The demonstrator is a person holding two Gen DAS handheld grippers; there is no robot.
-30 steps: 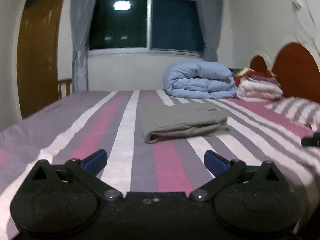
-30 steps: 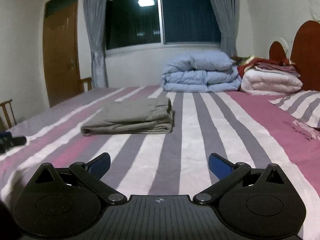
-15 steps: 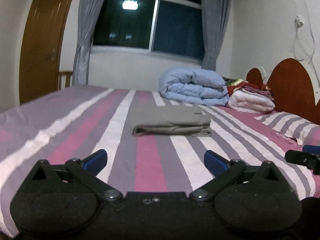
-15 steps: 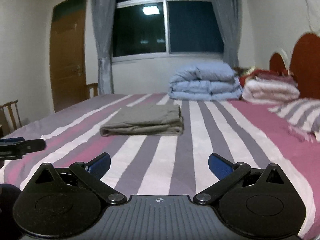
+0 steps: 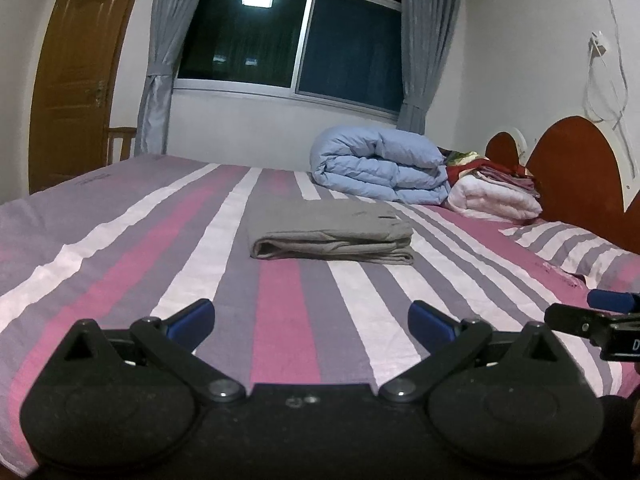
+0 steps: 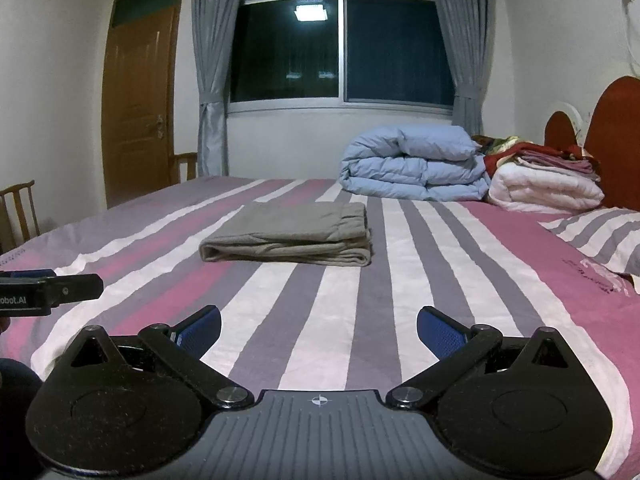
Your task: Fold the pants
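Grey pants lie folded into a flat rectangular stack in the middle of the striped bed; the right wrist view shows the pants too. My left gripper hovers open near the bed's front edge, well short of the pants, nothing between its blue fingers. My right gripper is likewise open and empty, held back from the pants. Each gripper pokes into the other's view: the right one at the far right edge, the left one at the far left edge.
A rolled light-blue duvet and a stack of white and red bedding sit at the back by the red headboard. A striped pillow lies right. A wooden chair, door and window stand beyond the bed.
Both grippers have pulled back and levelled, so the folded pants look farther off. Both stay open. The pants have not moved.
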